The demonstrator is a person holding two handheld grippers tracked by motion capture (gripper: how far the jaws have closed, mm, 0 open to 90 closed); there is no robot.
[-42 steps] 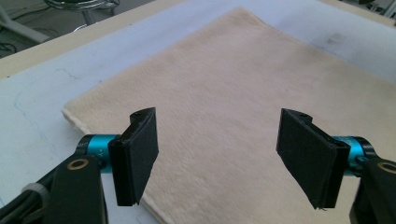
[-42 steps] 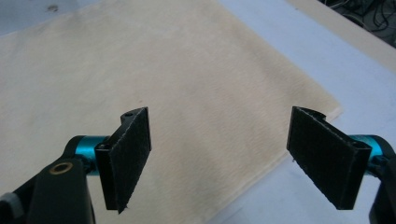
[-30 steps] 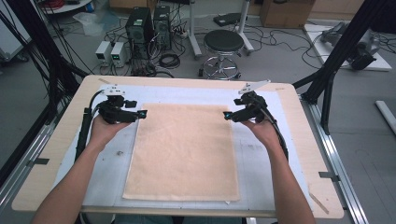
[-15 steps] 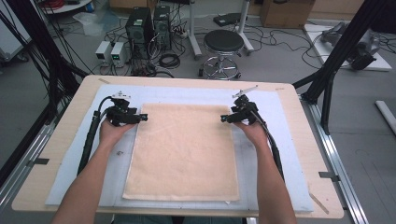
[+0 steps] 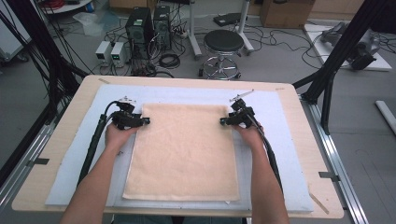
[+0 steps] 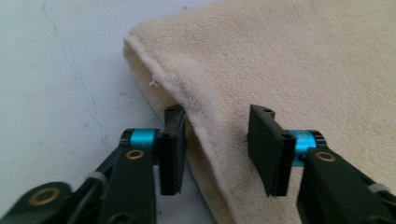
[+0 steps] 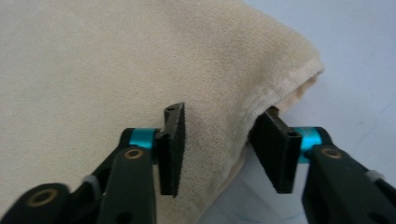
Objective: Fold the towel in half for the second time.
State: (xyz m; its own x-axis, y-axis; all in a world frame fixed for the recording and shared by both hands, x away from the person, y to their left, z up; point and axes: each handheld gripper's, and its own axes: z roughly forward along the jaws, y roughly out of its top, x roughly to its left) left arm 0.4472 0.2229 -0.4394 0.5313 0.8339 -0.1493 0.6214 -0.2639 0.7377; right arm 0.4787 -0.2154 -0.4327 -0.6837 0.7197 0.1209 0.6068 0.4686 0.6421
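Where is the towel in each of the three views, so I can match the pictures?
High view: the towel lies flat at the table's middle, between the two grippers.
Left gripper view: it covers the right and upper part, its side edge running down between the fingers.
Right gripper view: it covers the left and middle, its corner at upper right.
Shared landmark: the pale blue mat under it.

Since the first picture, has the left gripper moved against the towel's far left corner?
Yes. In the high view the left gripper has come nearer the person, down onto the towel edge below its far left corner; its jaws have just been closing around it.
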